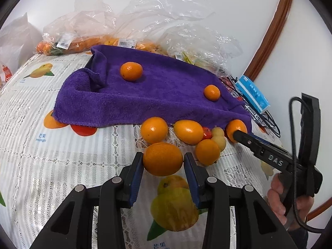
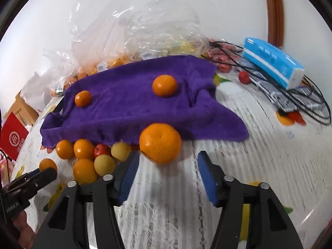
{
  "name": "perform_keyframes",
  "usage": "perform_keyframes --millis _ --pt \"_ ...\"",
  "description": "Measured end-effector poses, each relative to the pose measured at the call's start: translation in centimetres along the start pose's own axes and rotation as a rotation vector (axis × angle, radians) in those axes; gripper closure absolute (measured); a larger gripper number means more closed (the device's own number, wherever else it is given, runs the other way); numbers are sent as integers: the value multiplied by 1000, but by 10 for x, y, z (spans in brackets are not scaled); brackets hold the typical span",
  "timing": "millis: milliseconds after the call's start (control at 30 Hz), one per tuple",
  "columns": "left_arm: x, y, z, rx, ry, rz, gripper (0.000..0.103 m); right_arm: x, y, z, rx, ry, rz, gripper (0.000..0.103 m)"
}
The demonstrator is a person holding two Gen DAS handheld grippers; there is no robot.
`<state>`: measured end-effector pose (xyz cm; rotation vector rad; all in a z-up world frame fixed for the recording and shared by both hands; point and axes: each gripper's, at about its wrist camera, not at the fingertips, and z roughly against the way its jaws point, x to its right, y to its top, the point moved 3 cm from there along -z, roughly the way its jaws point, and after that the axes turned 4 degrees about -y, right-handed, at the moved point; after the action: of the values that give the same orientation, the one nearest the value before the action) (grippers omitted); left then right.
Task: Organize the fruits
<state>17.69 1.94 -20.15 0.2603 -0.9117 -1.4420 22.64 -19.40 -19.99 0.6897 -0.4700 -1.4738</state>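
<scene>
- Here, the left gripper (image 1: 163, 159) is clamped on an orange (image 1: 162, 159), both blue pads pressed against its sides, held just above the fruit-printed tablecloth (image 1: 62, 155).
- The right gripper (image 2: 168, 161) stands released, its fingers spread wide on either side of a large orange (image 2: 160, 143) that sits on the tablecloth at the front edge of the purple towel (image 2: 132, 108); the left pad (image 2: 129, 172) is near the fruit, and contact cannot be made out.
- 2 small oranges (image 2: 83, 98) (image 2: 164, 85) rest on top of the towel, well apart.
- A cluster of oranges and pale yellow fruit (image 2: 104, 164) lies along the towel's front edge.
- Behind the towel are clear plastic bags (image 1: 145, 16) of fruit; to the right lie a blue tissue pack (image 2: 274, 62) and black cables (image 2: 311, 103).
</scene>
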Motion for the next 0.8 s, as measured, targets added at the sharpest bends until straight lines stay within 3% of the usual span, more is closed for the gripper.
perform_keyframes --millis 167,233,267,367,567,700,800 --pt "-2 1 0 2 -1 8 66 -13 6 -14 -26 -10 49 41" --pt "-2 1 0 8 0 9 66 -15 5 -22 -64 -28 62 50" --pt "-2 1 1 14 -1 7 66 -15 5 -24 -69 -53 68 59" --pt "-2 2 4 25 -4 4 66 -16 4 -21 -58 -17 67 60" --pt "2 6 12 40 -8 -12 66 -21 7 3 8 20 73 60" --pt "5 25 29 79 -10 -17 66 -29 19 32 70 40 90 60" --pt "8 43 39 120 39 -36 66 -33 34 50 132 45 103 60"
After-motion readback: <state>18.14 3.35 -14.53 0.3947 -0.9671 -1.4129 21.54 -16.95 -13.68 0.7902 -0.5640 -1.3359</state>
